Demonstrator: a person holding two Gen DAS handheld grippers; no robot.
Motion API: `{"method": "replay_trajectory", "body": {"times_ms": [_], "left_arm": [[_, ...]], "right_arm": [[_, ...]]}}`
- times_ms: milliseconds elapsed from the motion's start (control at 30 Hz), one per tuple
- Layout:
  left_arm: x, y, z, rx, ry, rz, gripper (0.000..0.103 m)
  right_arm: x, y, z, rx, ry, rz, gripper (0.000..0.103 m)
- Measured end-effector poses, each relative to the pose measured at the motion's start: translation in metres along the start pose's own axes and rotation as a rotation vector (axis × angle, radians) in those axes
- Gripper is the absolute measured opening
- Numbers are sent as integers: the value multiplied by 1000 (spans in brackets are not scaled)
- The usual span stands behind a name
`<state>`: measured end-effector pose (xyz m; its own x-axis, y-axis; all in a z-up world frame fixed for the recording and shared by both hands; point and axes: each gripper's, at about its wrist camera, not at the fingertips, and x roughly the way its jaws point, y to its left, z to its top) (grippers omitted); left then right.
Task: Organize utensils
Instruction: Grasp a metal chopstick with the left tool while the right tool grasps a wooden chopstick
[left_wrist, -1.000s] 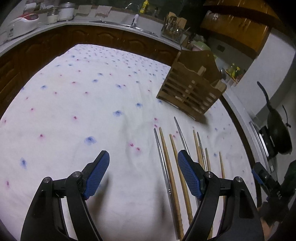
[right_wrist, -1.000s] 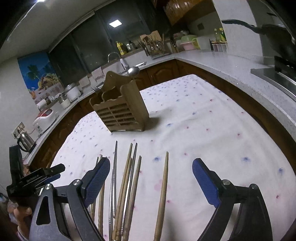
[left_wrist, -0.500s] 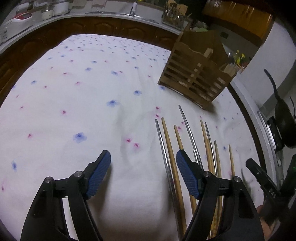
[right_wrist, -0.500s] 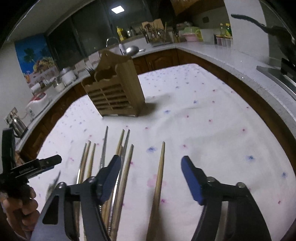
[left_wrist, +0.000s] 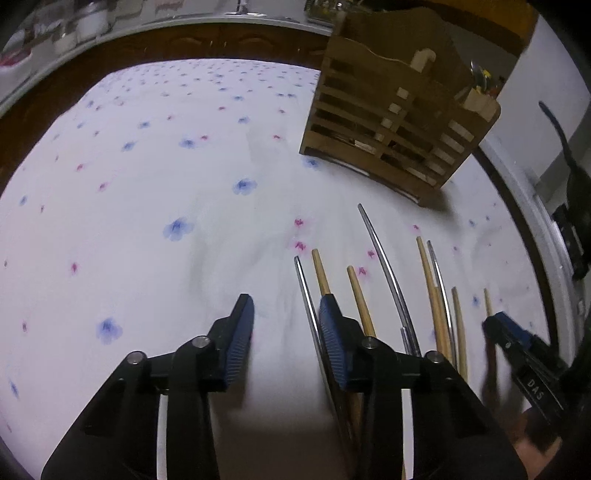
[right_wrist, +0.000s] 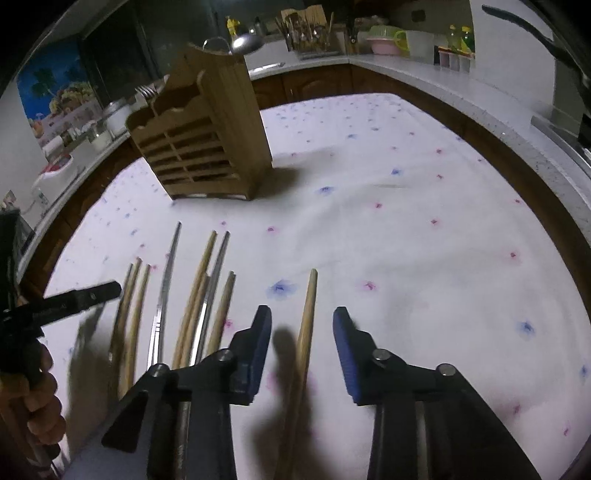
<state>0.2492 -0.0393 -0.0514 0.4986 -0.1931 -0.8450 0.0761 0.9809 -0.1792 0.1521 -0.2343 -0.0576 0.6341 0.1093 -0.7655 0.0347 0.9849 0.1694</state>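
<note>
Ahead of both your sets of fingers spreads the bench, covered by a white cloth dotted with blue and pink flowers, with dark wooden cabinets and a pale kitchen counter curving round its far side. Beyond your fingertips stands one slatted wooden utensil holder, upright, with a fork poking out of a back compartment; nothing lies between it and the chopstick tips.

Your right gripper points down at the cloth, and its blue-padded fingers have just been closing. They stand partly apart with one lone wooden chopstick between them; the pads do not touch it. To the left of those fingers lies the spread of remaining chopsticks, roughly five wooden and three metal, some overlapping, so the count is uncertain.

Your left gripper has also just been closing its fingers, and they hold nothing; only cloth lies between them. Its right finger sits over the leftmost thin metal chopstick and the bamboo one just beside it. Whether the pad touches them I cannot tell.
</note>
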Motion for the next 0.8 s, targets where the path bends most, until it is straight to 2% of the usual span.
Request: {"method": "replay_trajectory", "body": {"times_ms": [200,300,367,400,633,800], "left_arm": [[5,-27,-6,147,-28,118,24],[4,-33,-9,188,-36,125,14],[3,-33,-9,194,-36,118,9],[2,-31,-9,192,-34,109,8],[-13,-5,-13,96,-30,-10,4],[-40,10,-18,40,-61,-90,4]], "right_arm": [[7,11,1,-86,-15,-65,27],[10,18,2,-130,-18,-102,24],[10,20,2,-143,-19,-104,17],[10,20,2,-144,-19,-101,8],[-2,7,2,-42,-12,2,5],[-28,9,3,-10,-56,66,5]]}}
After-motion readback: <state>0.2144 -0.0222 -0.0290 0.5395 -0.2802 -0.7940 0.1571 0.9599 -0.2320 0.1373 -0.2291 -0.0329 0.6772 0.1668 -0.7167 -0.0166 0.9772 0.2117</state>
